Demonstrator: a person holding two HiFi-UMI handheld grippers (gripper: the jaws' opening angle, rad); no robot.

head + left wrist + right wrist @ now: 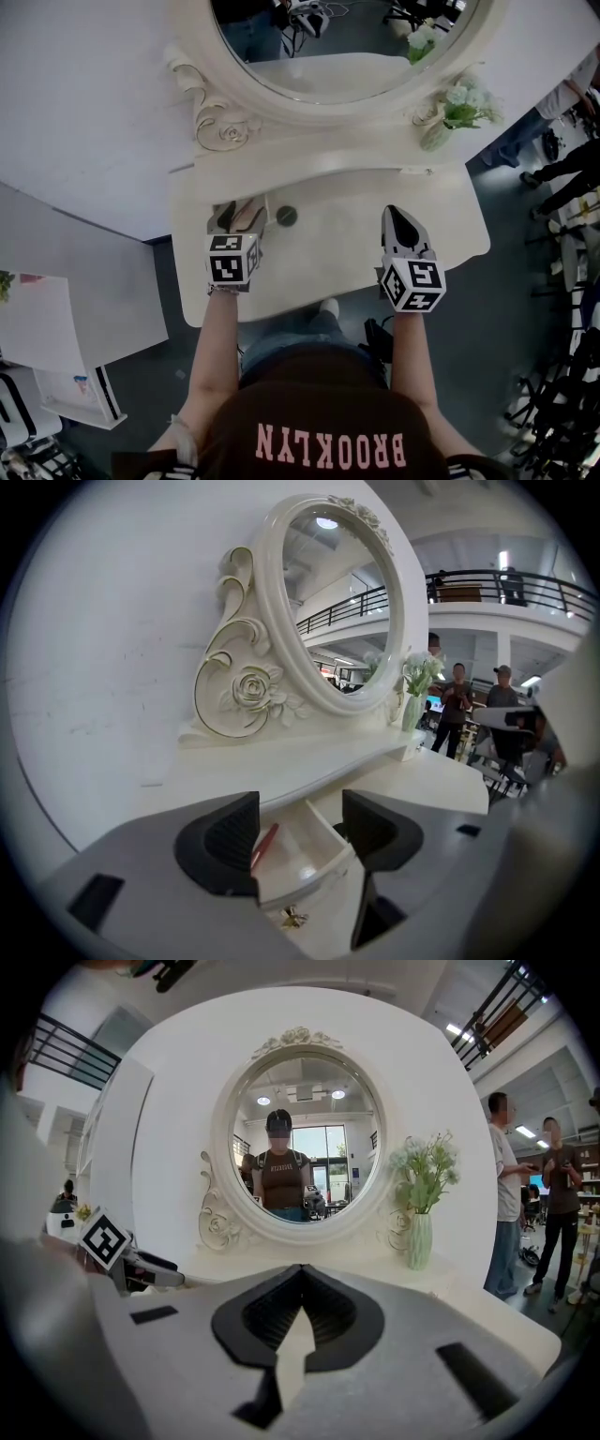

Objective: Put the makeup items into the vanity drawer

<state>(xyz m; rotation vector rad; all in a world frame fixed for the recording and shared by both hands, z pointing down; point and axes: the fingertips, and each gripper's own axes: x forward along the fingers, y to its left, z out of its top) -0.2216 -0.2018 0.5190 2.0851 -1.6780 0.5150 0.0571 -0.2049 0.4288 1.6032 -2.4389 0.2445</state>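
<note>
A small white drawer (309, 860) stands pulled open on the white vanity top (328, 258), at its left. A red makeup pencil (263, 846) lies inside the drawer along its left wall. My left gripper (300, 832) hangs just over the drawer, jaws wide apart, nothing between the pads; in the head view the left gripper (242, 217) covers most of the drawer. A dark round item (287, 217) sits on the top just right of the drawer. My right gripper (401, 217) hovers over the right half of the top, shut and empty, as the right gripper (300, 1274) view confirms.
A round mirror (337, 47) in an ornate white frame rises at the back above a raised shelf (319, 155). A pale vase with flowers (450, 112) stands at the back right. People (553, 1213) stand to the right of the vanity. A white wall (84, 112) lies left.
</note>
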